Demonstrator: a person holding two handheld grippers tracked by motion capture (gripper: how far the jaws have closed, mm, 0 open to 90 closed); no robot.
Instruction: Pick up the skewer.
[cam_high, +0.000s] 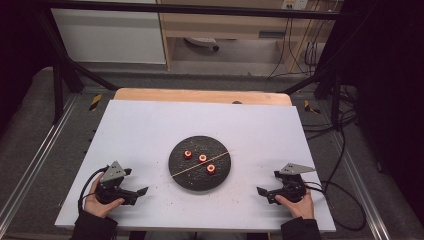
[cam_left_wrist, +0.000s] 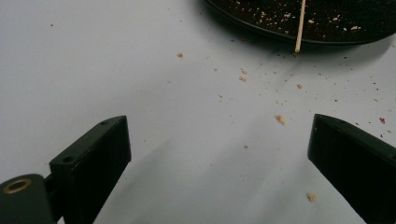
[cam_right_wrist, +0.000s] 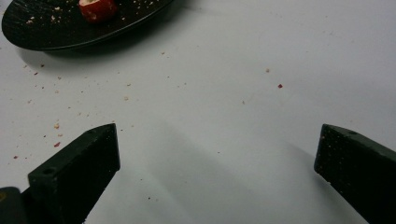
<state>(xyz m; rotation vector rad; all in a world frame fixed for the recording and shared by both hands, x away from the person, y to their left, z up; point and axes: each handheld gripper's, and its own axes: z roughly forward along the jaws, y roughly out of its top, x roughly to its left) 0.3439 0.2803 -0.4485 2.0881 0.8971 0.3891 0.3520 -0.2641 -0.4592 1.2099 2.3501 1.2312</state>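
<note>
A round black plate (cam_high: 186, 176) sits mid-table with three small red pieces (cam_high: 202, 158) on it and a thin wooden skewer (cam_high: 200, 164) lying slantwise across it. My left gripper (cam_high: 136, 181) rests on the table to the plate's left, held in a hand, jaws wide apart and nothing between them. In the left gripper view my gripper (cam_left_wrist: 219, 125) faces the plate rim (cam_left_wrist: 261, 29) and the skewer's end (cam_left_wrist: 299, 28). My right gripper (cam_high: 267, 182) rests to the plate's right, also open and empty. Its own view (cam_right_wrist: 218, 133) has the plate (cam_right_wrist: 51, 32) and one red piece (cam_right_wrist: 97, 8) at upper left.
Crumbs (cam_left_wrist: 280, 119) are scattered on the white tabletop (cam_high: 150, 125) around the plate. A wooden edge (cam_high: 200, 95) runs along the table's far side. Black frame struts (cam_high: 75, 70) stand at the back corners, and cables (cam_high: 345, 150) trail on the floor at right.
</note>
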